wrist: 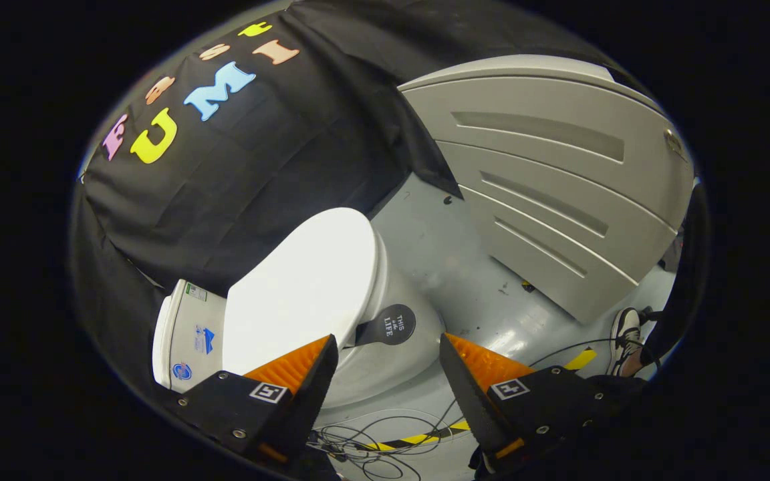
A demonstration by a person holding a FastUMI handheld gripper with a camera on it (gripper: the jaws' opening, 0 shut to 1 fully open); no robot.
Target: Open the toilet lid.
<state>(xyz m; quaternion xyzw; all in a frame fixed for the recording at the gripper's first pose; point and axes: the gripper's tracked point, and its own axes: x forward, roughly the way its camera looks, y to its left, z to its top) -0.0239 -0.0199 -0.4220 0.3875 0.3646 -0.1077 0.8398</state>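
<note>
I hold the tool (388, 347) tilted, looking down on the toilet, with its fingers spread wide and gripping nothing. At left, beyond the left finger, stands the white cistern (188, 334) against the black cloth wall (238, 174). The toilet lid (305, 294) lies closed over the bowl (385, 367), just ahead of the left finger; its long axis runs from the cistern toward the grey floor (452, 267). A round dark sticker (395, 324) sits on the bowl's side between the fingers. At right stands a grey ribbed panel (545, 180); a shoe (625, 334) is near its lower corner.
</note>
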